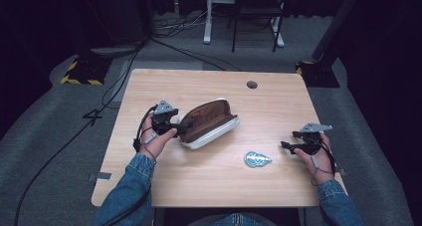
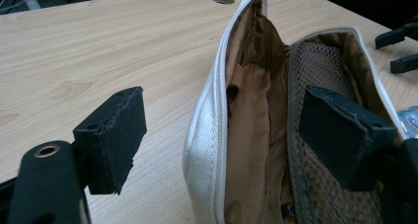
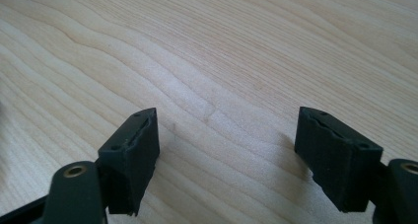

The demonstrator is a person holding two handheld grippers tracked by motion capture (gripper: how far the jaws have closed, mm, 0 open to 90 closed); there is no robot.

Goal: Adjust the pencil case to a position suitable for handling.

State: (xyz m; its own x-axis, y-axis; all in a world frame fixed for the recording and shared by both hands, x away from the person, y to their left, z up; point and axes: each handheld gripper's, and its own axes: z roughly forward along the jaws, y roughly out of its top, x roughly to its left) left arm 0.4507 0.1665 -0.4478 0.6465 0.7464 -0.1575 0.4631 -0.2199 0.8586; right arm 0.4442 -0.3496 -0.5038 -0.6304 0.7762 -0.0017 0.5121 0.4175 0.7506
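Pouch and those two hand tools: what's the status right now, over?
Left tool open, astride the near wall of the pouch. Right tool open, nothing in it, over bare table. Pouch unzipped, gaping. Blue packet lies between, clear of both.

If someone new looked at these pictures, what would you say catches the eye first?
Probably the white pouch lying unzipped mid-table, its brown lining showing. The left gripper sits at its near end with fingers open, one either side of the pouch's white wall. A small blue packet lies to its right, near the open right gripper.
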